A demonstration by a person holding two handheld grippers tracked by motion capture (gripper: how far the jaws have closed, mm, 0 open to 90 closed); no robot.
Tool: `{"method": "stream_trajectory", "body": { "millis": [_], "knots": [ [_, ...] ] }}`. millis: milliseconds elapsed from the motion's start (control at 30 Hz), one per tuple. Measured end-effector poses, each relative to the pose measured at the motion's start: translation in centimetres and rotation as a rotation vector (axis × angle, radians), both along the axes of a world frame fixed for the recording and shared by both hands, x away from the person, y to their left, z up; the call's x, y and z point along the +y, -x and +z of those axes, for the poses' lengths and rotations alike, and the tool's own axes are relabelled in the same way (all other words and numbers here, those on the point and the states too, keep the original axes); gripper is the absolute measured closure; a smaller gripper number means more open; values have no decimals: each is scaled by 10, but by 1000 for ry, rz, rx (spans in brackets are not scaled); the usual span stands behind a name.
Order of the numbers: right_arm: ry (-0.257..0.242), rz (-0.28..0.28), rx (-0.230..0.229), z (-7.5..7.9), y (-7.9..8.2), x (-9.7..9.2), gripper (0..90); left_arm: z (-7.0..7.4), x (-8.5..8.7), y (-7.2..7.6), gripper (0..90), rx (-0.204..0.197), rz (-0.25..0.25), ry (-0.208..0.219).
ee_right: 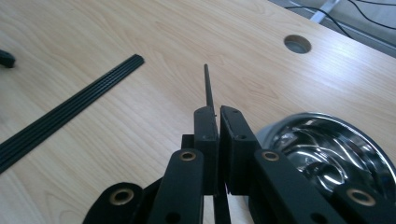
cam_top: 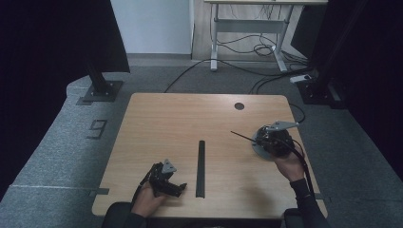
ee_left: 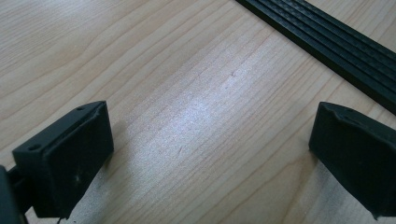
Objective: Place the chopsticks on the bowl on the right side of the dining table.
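Holding a thin black rod (cam_top: 243,137) over the desk (cam_top: 157,123) by a steel bowl (cam_top: 259,148), right hand-held gripper (cam_top: 259,138) is mid-task | left hand-held gripper (ee_left: 210,154): jaws apart, nothing between, black ribbed strip (ee_left: 327,42) untouched | right hand-held gripper (ee_right: 218,116): clamped on rod (ee_right: 208,88), lifted beside bowl (ee_right: 327,144); placing is left, I judge.

A thin black rod (ee_right: 208,87) juts from the black right gripper (ee_right: 218,112) over a pale wood-grain table (cam_top: 166,123), beside a shiny silver bowl (ee_right: 327,144) and ribbed black strip (cam_top: 201,168).
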State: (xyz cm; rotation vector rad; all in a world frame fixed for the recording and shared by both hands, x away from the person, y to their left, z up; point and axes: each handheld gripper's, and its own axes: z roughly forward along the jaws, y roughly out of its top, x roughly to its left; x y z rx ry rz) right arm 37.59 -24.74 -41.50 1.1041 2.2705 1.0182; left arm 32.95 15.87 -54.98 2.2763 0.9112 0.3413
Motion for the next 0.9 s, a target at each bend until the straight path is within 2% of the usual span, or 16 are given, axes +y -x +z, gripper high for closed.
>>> {"method": "stream_trajectory", "body": {
  "millis": [233, 467, 900],
  "knots": [
    [5, -42, 3, -6, -6, -12, 860, 0, 0, 0, 0, 0, 0, 0],
    [9, -101, 6, -20, -13, -26, 860, 0, 0, 0, 0, 0, 0, 1],
    [27, -156, 7, -40, -19, -35, 860, 0, 0, 0, 0, -1, -1, -1]
  ]
}}
